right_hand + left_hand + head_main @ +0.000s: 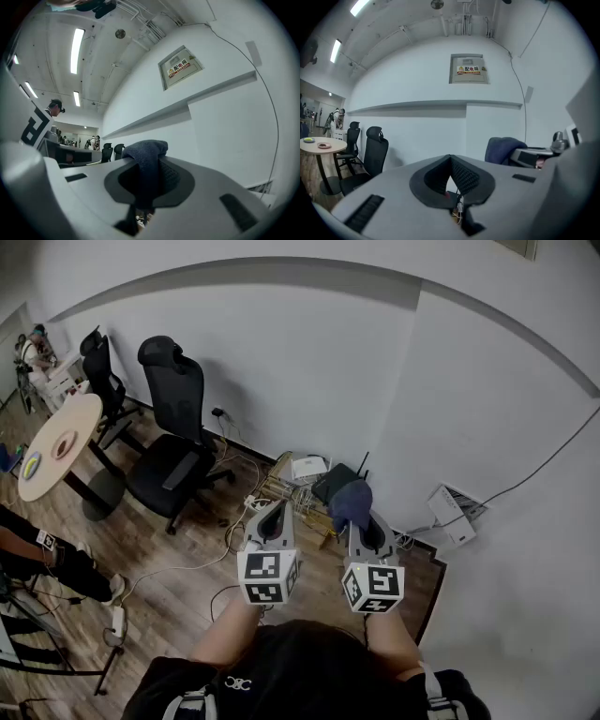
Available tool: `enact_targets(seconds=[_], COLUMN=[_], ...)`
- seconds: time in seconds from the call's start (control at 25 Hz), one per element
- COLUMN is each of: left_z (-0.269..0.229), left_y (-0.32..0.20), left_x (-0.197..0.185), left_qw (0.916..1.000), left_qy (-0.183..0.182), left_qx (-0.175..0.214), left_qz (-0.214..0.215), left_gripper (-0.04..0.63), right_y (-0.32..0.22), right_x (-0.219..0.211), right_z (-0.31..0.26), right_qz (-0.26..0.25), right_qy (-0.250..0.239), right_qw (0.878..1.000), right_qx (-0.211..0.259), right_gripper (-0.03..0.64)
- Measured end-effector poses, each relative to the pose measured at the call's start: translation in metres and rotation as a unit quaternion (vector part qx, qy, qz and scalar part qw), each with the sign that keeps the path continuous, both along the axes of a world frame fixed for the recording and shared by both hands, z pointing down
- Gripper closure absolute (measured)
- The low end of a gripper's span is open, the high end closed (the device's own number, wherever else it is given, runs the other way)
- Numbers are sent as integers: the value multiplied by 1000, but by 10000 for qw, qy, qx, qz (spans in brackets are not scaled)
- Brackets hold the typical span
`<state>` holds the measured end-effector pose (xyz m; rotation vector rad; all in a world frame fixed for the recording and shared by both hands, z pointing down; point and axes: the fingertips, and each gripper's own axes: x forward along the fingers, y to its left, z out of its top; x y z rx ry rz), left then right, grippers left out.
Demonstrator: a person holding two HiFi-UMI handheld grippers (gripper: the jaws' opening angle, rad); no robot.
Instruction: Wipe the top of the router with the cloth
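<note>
Right claw [364,524] clamped on cloth [350,501]; left claw [273,519] pinched together, empty. Router [332,484] on floor against wall, just past the cloth, slightly left. Nearer the right claw; probably needs lowering forward.

We read the red characters 配电箱 on a label [468,69] on the grey wall cabinet [467,78], beside a yellow warning triangle.
</note>
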<state>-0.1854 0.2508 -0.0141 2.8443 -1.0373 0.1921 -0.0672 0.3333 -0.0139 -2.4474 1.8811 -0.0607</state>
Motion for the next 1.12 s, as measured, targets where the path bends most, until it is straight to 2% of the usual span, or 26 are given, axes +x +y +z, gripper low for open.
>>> enact_targets(seconds=[0.48,1.12], left_z=[2,2], left_y=[9,86], left_x=[12,82], left_qw=[9998,9996], left_qy=[-190,-113], left_qx=[58,158], left_qz=[7,186], left_gripper=[601,601], right_y=[8,84], right_x=[7,73], right_z=[1,5], right_qz=[-20,110], right_qy=[66,60], right_qw=[10000,9999], right_qx=[10,30], right_gripper=[594,594])
